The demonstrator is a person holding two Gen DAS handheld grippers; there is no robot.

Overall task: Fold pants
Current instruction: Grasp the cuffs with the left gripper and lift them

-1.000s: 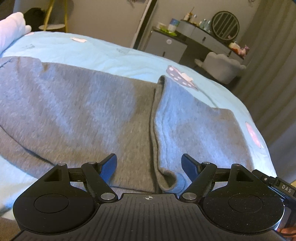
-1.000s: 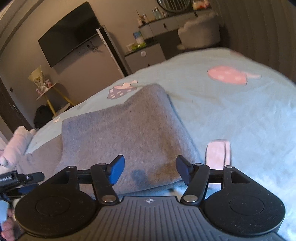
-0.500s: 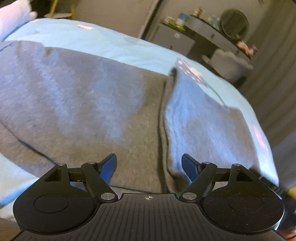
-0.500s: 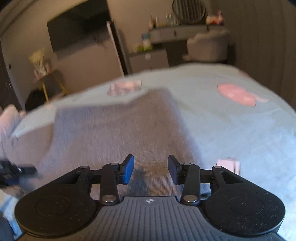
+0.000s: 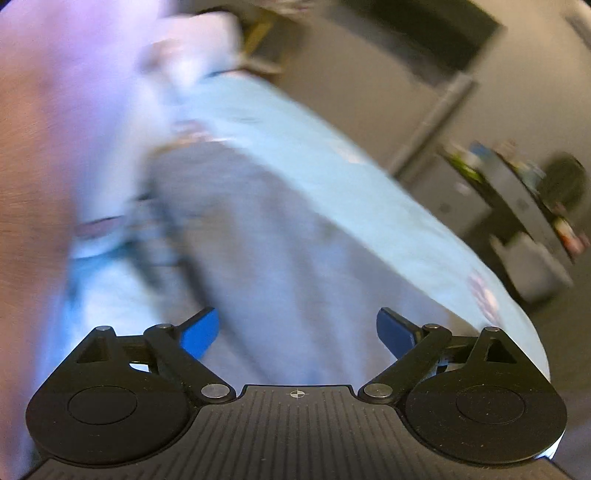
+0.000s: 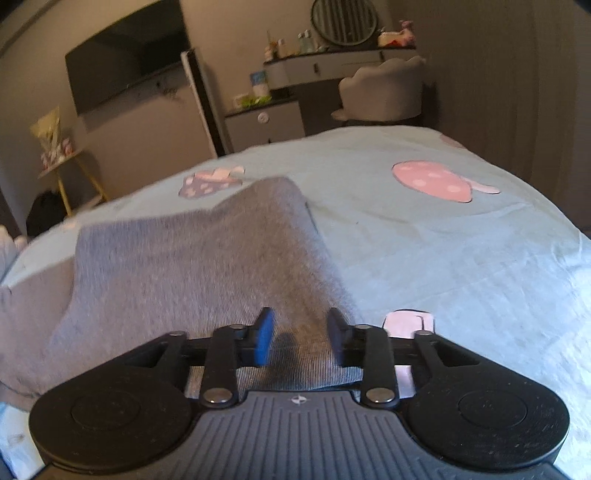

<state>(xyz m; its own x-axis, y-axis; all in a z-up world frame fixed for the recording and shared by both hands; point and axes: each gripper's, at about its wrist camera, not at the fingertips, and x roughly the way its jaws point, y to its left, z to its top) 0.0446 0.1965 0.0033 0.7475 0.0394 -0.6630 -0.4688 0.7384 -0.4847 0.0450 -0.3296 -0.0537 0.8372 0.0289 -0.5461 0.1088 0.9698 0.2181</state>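
Pants (image 6: 192, 266), grey knit, folded on the blue bedspread (image 6: 443, 251).
Right gripper (image 6: 301, 338) narrow around a raised fold; left gripper (image 5: 297, 332) spread wide.

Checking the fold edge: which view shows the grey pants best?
The right wrist view: the grey pants are sharp, their folded edge between the right gripper fingers. The left wrist view shows them only motion-blurred.

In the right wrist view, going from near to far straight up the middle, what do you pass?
right gripper → gray pants → purple mushroom print → light blue bedspread → small cabinet → vanity shelf → round mirror
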